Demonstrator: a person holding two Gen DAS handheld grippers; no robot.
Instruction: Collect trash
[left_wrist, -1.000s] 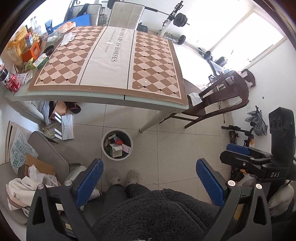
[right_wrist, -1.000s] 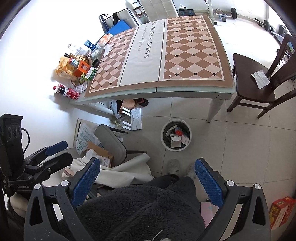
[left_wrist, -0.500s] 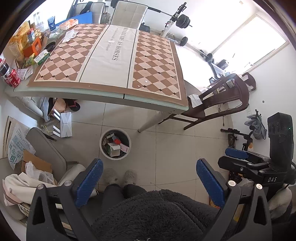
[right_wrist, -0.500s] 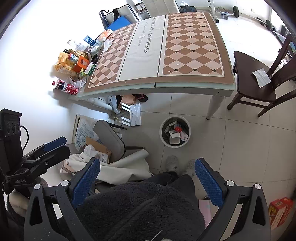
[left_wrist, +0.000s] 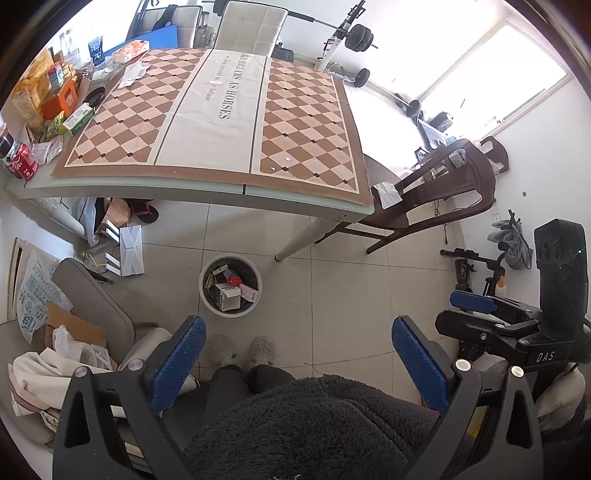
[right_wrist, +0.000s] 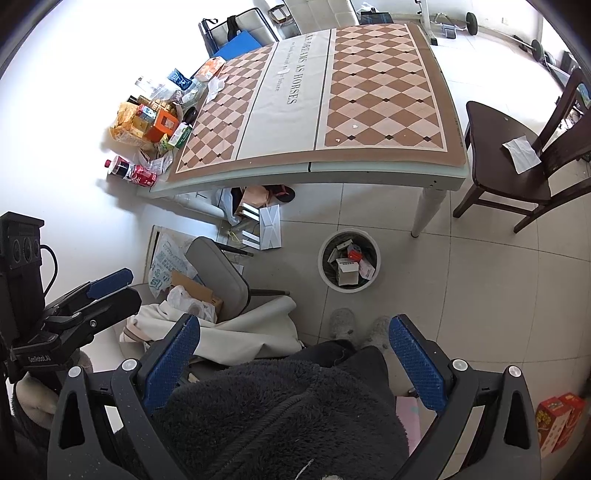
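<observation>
A white round trash bin (left_wrist: 230, 286) with small boxes and packets inside stands on the tiled floor in front of the table; it also shows in the right wrist view (right_wrist: 349, 260). My left gripper (left_wrist: 295, 362) is open and empty, held high above the floor near the person's body. My right gripper (right_wrist: 293, 360) is open and empty at a similar height. Each gripper also shows from the side in the other view, the right one (left_wrist: 476, 302) and the left one (right_wrist: 107, 284). A white crumpled tissue (left_wrist: 131, 72) lies on the table's far left.
The table (left_wrist: 221, 188) carries a checkered mat, with boxes, packets and a cola bottle (left_wrist: 16, 157) piled at its left end. A dark wooden chair (right_wrist: 517, 162) with a paper on its seat stands right. A grey chair (right_wrist: 218, 273), cardboard and cloth lie left.
Both grippers have risen and pulled back a little; the table and bin sit slightly farther away in both views. Both stay open and empty.
</observation>
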